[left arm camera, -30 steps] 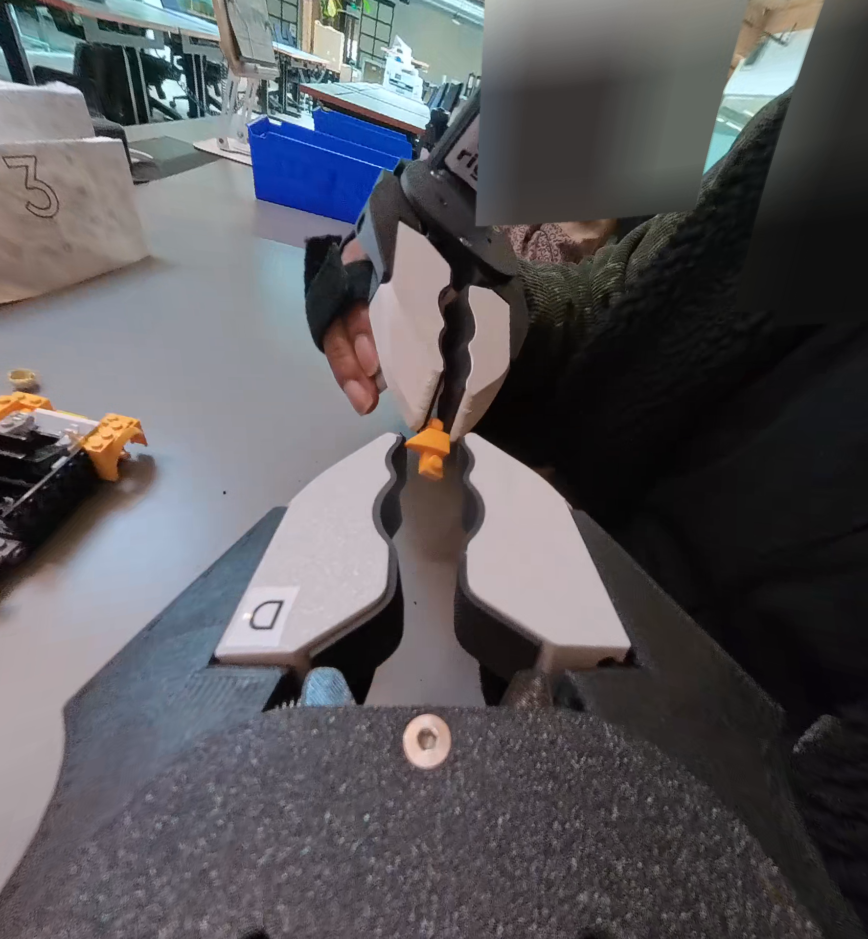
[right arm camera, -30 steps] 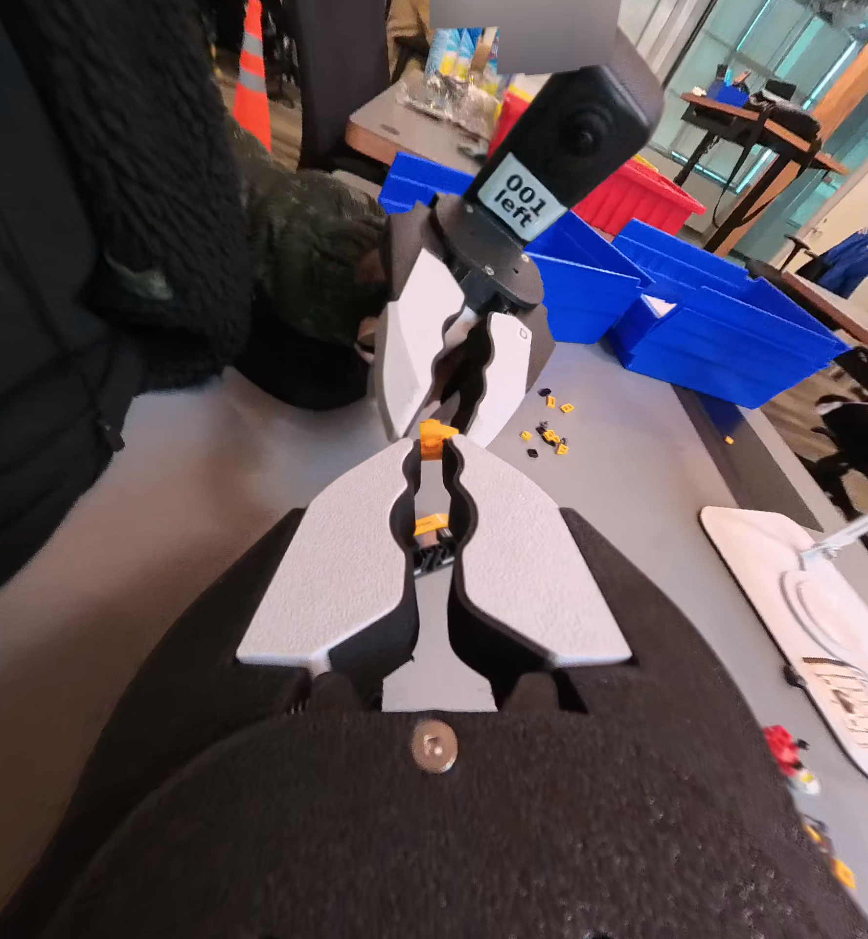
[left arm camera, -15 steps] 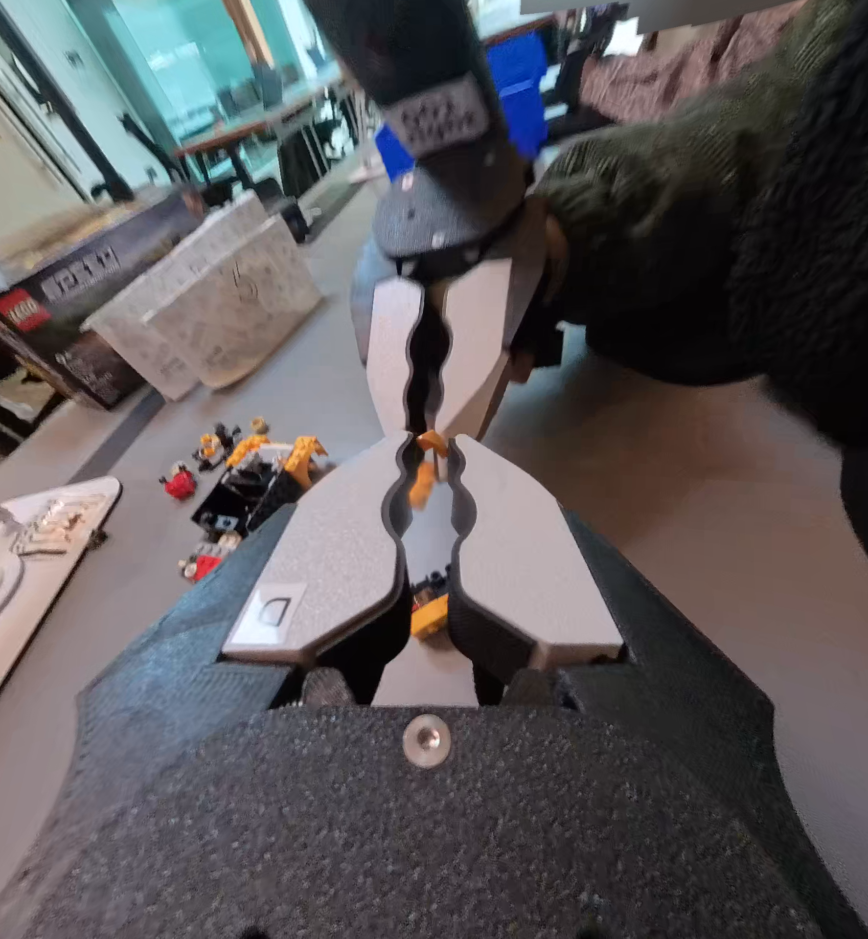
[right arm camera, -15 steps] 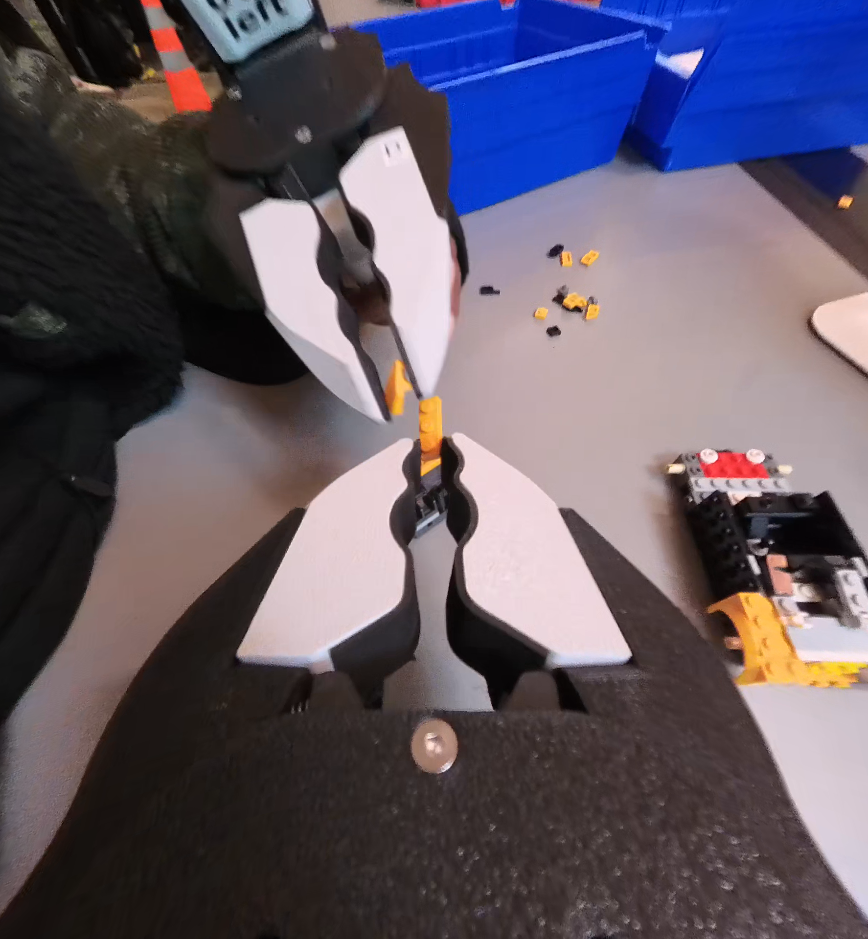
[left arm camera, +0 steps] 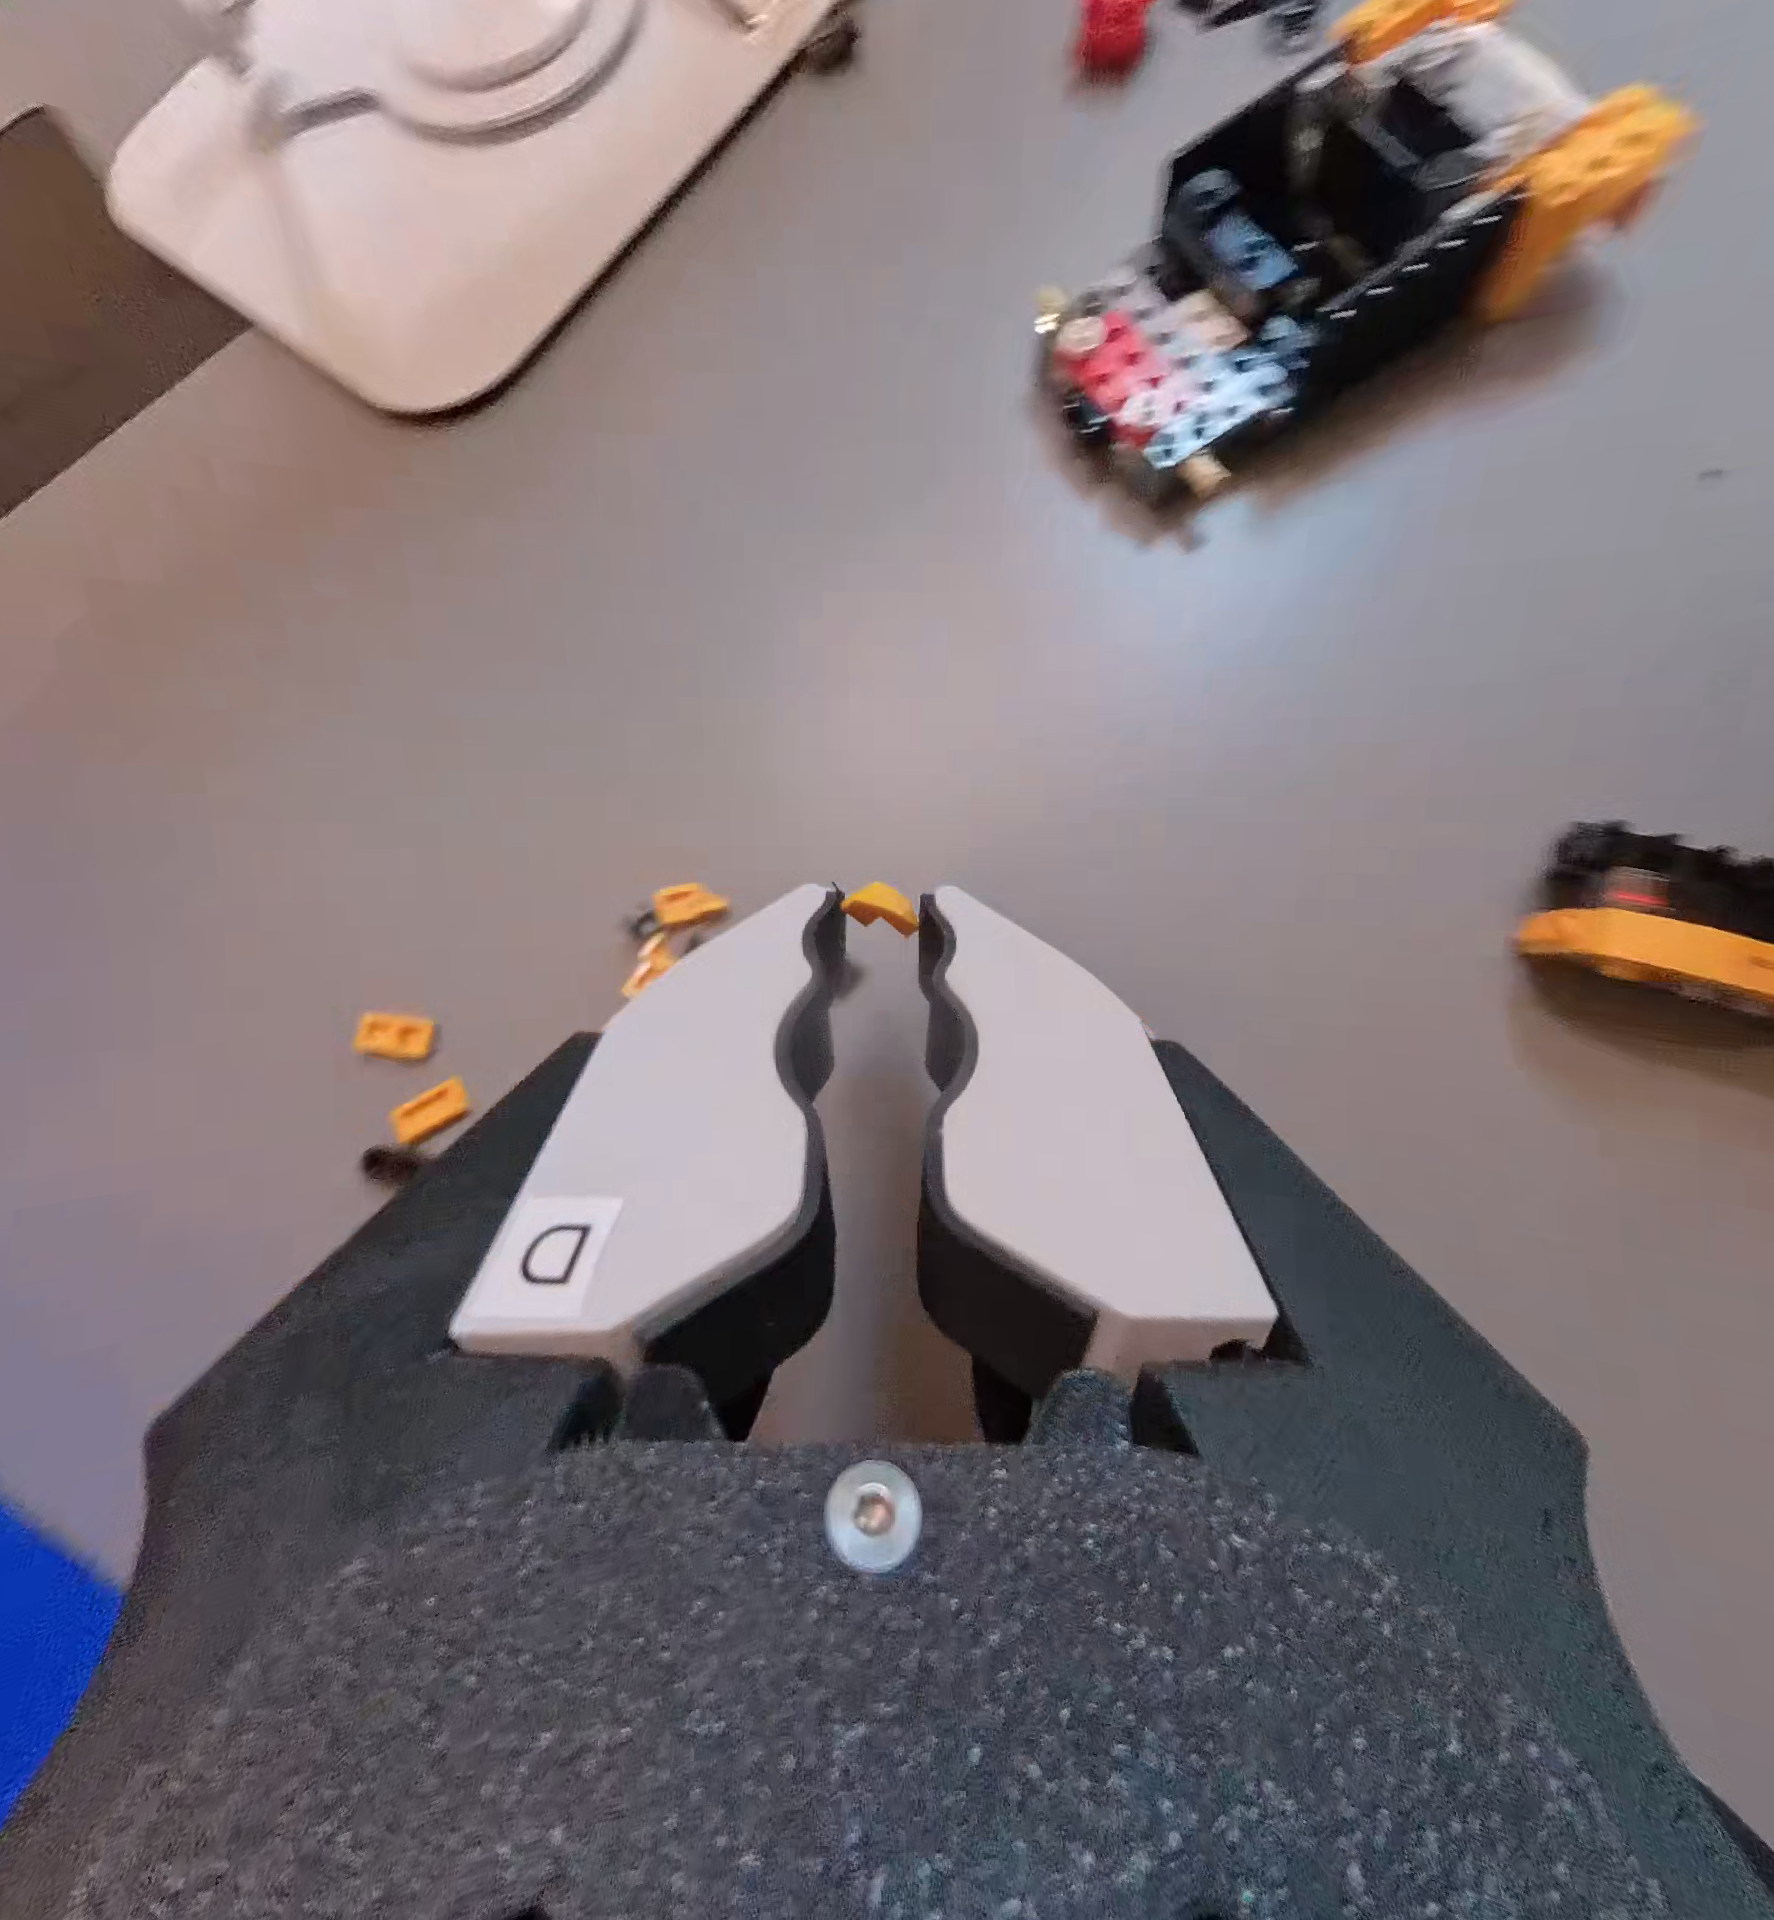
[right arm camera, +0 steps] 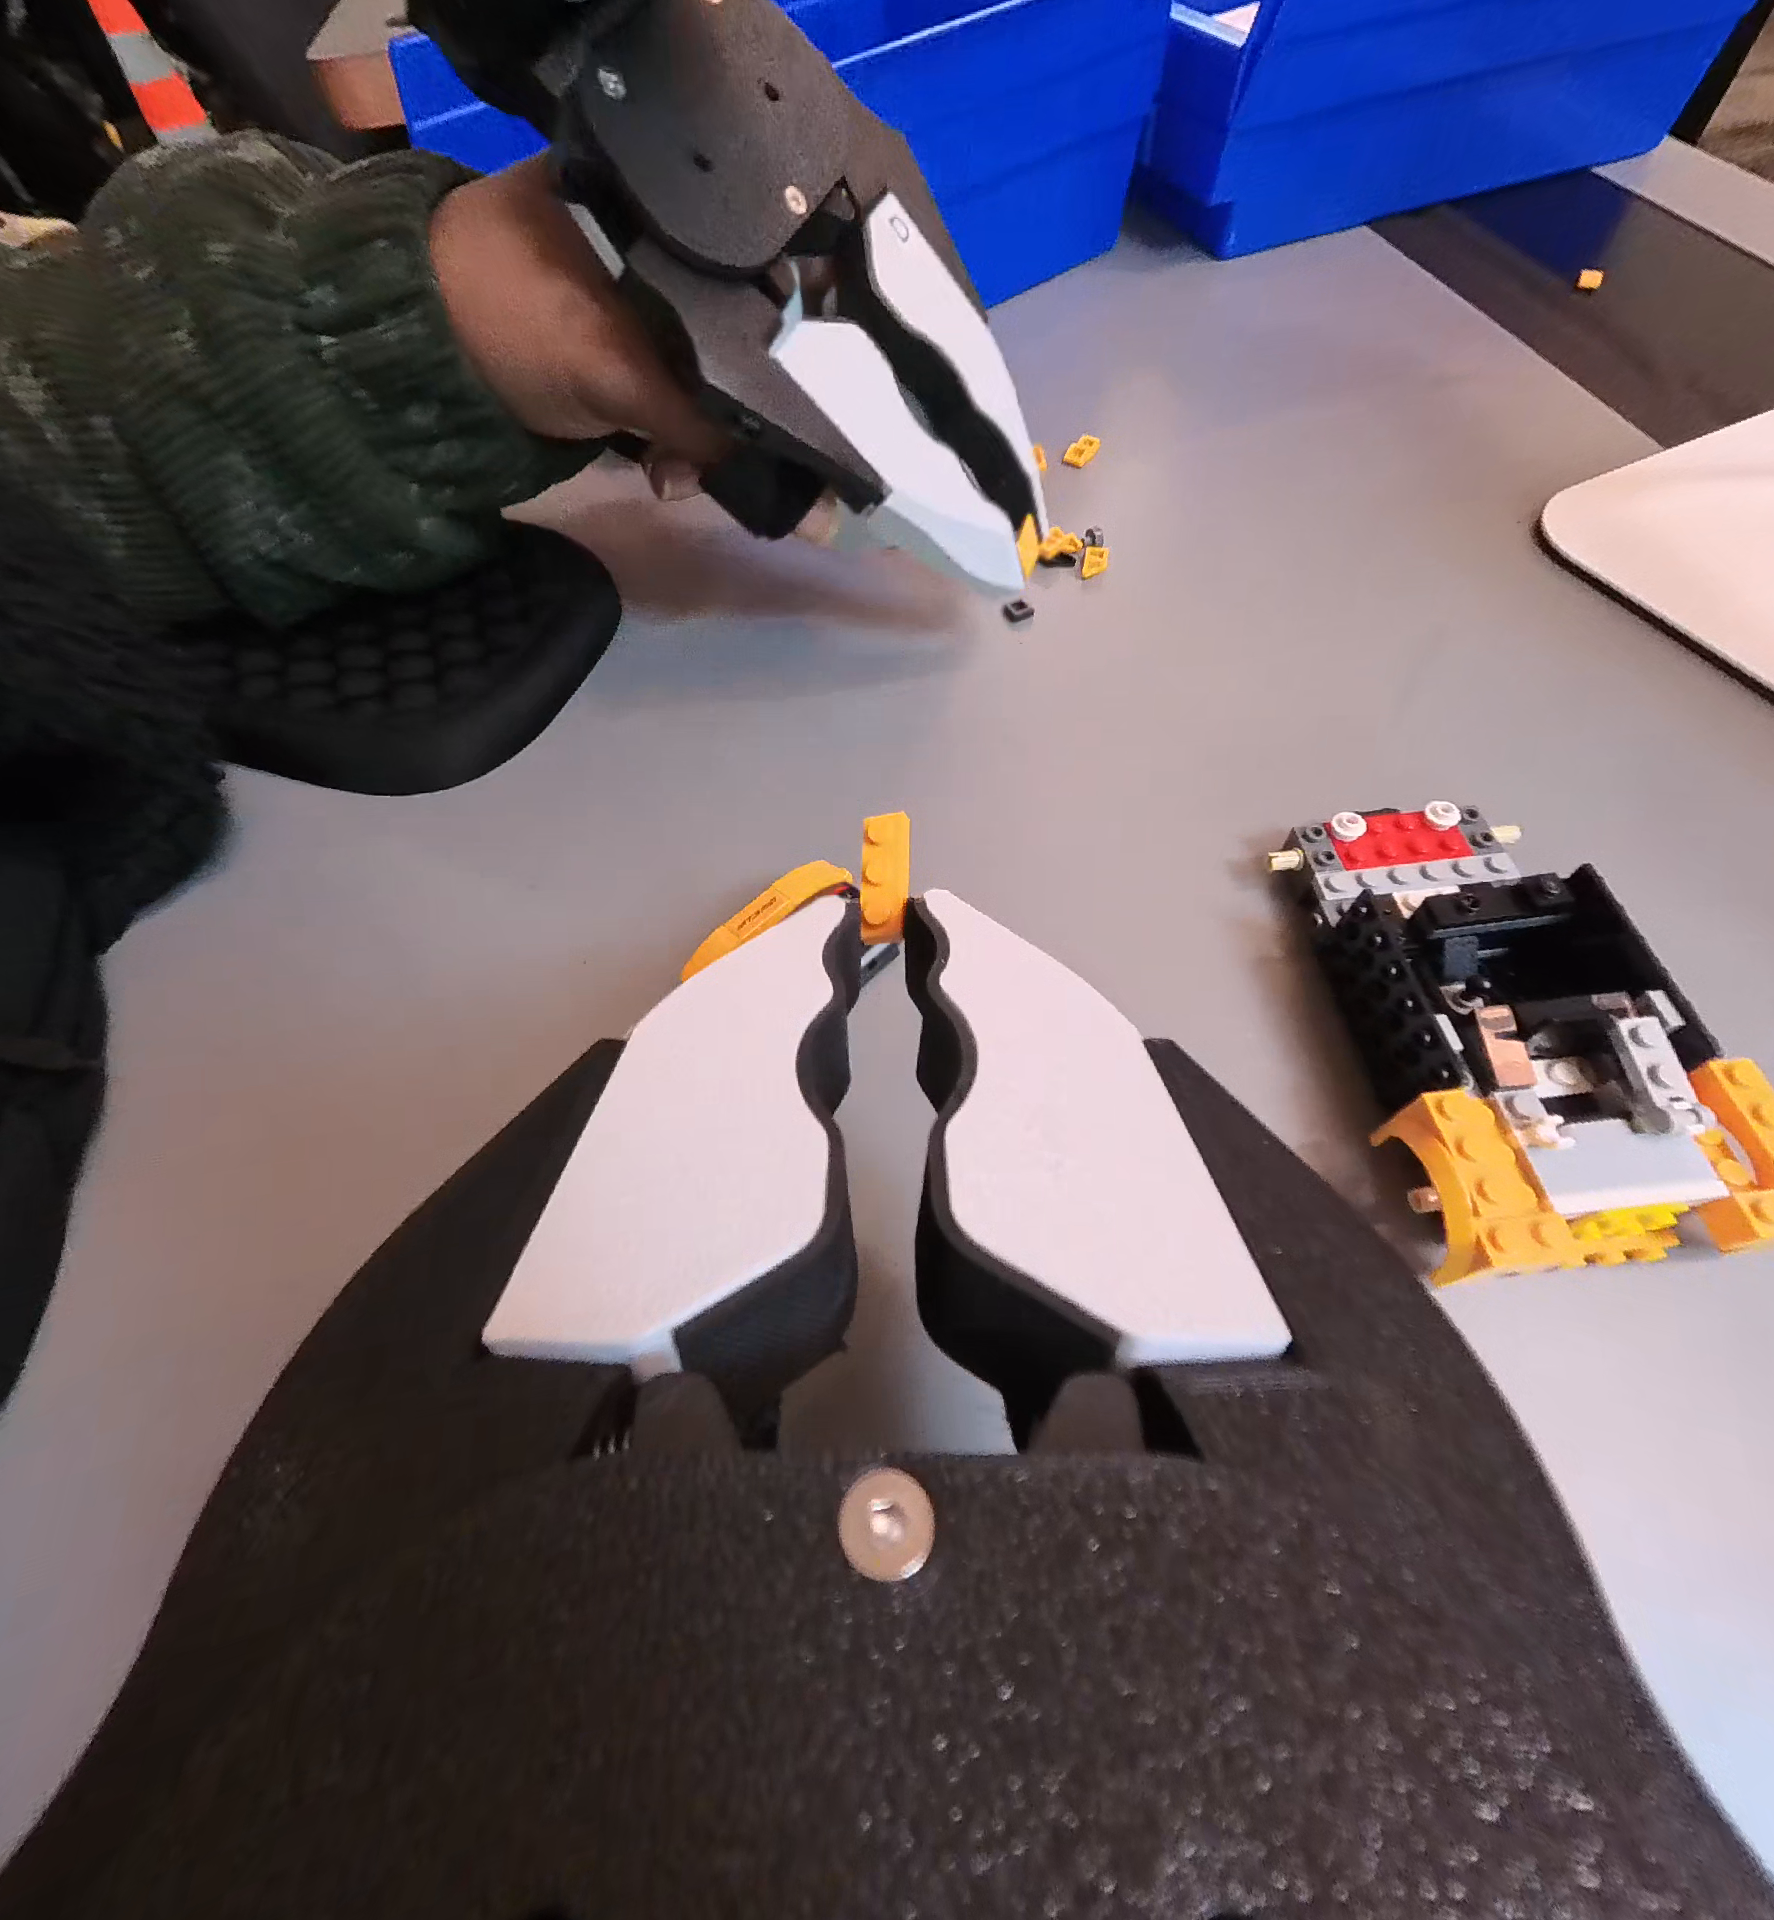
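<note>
- The right gripper (right arm camera: 883,914) has its jaws clamped on an orange studded plate (right arm camera: 884,873), part of a black-and-orange sub-assembly above the worktop (right arm camera: 654,748).
- The left gripper (left arm camera: 878,914) pinches a small orange piece (left arm camera: 881,906) beside loose orange bits (left arm camera: 397,1037).
- The part-built toy car (right arm camera: 1548,1049) lies apart.

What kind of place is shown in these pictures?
Probably a workshop or lab bench for toy-brick building: a grey table with a half-built brick car, loose orange bricks and blue storage bins.
</note>
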Demonstrator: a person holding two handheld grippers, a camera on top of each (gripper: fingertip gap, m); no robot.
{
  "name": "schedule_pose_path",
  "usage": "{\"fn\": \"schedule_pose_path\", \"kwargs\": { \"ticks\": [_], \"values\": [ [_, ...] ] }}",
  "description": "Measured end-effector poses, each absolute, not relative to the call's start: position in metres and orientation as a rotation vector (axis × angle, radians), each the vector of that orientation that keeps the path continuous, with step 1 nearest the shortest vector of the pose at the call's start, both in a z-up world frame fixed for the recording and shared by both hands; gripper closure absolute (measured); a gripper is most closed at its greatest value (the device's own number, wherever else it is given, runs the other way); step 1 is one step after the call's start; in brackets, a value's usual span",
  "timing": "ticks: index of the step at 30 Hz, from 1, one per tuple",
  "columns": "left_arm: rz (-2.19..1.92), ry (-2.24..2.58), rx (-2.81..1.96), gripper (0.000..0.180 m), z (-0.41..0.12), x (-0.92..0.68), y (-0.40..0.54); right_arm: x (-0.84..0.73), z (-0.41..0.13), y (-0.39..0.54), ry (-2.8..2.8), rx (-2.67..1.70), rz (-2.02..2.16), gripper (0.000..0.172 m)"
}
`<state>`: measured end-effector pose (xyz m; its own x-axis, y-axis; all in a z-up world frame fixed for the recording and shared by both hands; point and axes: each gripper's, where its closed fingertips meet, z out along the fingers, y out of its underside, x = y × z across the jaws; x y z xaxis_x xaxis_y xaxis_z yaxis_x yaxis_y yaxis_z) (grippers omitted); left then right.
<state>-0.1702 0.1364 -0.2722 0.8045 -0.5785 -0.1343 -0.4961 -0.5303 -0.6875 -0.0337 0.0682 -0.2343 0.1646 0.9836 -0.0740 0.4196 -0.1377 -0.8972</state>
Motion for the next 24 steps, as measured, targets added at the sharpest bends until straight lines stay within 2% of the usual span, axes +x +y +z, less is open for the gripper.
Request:
{"fn": "schedule_pose_path", "kwargs": {
  "ticks": [2,7,9,17,24],
  "values": [
    [-0.055,0.751,-2.262,0.158,-0.274,-0.184,0.141,-0.033,-0.235,0.069,-1.362,-1.677,0.921,0.164],
    [0.036,0.789,-2.291,0.128,-0.281,-0.193,0.142,-0.032,-0.236,0.070,-1.362,-1.675,0.909,0.164],
    [0.007,0.861,-2.236,0.123,-0.277,-0.183,0.140,-0.032,-0.235,0.072,-1.352,-1.669,0.903,0.164],
    [-0.809,1.103,-1.868,0.143,-0.229,-0.090,0.080,-0.042,-0.213,0.053,-1.361,-1.485,1.017,0.164],
    [-0.815,1.330,-1.540,0.155,-0.209,-0.050,0.039,-0.046,-0.206,0.034,-1.398,-1.432,1.159,0.164]
  ]
}}
